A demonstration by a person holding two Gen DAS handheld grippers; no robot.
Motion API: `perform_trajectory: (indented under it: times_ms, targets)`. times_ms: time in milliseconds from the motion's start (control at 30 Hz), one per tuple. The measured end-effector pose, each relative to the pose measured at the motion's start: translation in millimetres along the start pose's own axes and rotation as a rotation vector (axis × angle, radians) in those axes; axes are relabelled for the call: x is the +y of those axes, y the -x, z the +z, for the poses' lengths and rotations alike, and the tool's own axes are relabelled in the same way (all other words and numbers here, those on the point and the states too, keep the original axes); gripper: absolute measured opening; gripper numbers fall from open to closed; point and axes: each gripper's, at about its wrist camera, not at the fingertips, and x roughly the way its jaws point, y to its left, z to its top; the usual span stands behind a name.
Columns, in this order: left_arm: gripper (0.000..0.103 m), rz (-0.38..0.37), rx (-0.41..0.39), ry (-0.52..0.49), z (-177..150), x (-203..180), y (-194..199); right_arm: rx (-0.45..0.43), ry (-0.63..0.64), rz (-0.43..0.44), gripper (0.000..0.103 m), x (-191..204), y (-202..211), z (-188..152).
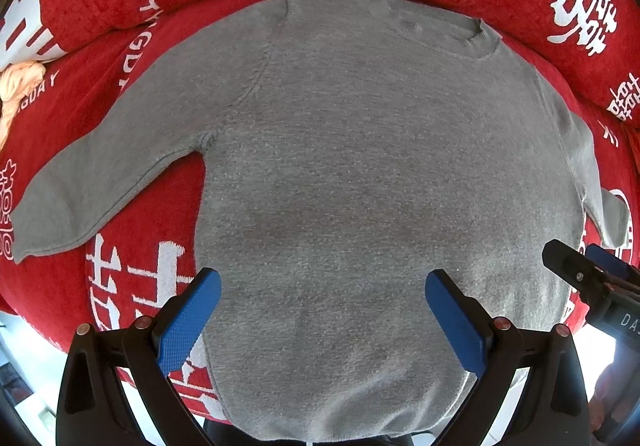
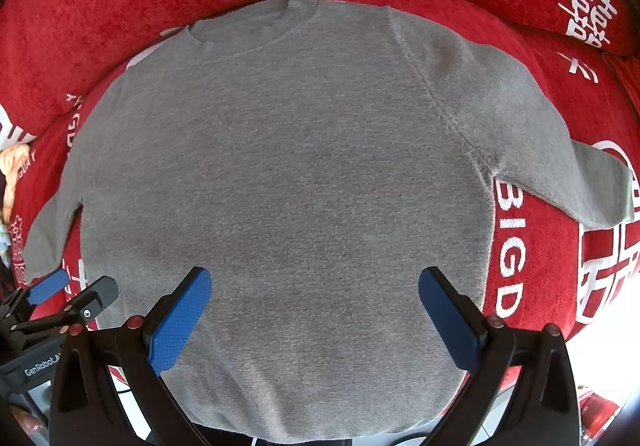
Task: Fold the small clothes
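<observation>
On red blanket [image 1: 120, 206]: sweater [image 1: 340, 166] lying flat, unfolded.
Hovering over hem, left gripper [image 1: 322, 310] and right gripper [image 2: 314, 306] both gaping wide, holding nothing; sleeves spreading outward, no fold made yet, whole folding job likely remaining.

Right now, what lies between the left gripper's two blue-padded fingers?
Only the flat grey knit sweater shows between the left gripper's wide-open fingers in the left wrist view; it lies on the red cover.
</observation>
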Motion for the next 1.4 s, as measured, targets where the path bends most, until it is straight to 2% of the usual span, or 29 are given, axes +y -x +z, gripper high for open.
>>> perform_trajectory:
  times_ms: [567, 967, 1167, 1300, 1400]
  targets:
    - [0.102, -0.035, -0.002, 0.005, 1.2, 9.9, -1.9, -0.013, 0.021, -0.013, 0.103, 8.2, -1.7, -0.6]
    - [0.102, -0.130, -0.026, 0.055, 1.3, 31.2, 2.5, -0.032, 0.067, -0.031, 0.103, 30.4, -0.6, 1.3]
    - [0.102, -0.220, -0.061, 0.139, -0.1, 73.0, 6.0, -0.029, 0.116, -0.036, 0.103, 58.9, -1.6, 0.9]
    - [0.102, -0.239, -0.107, 0.236, -1.7, 121.2, 6.7, -0.017, 0.159, -0.027, 0.103, 83.1, -4.2, -1.2]
    - [0.102, -0.259, -0.146, 0.352, -8.2, 173.7, 3.8, -0.007, 0.189, -0.023, 0.103, 100.7, -8.3, -1.8]
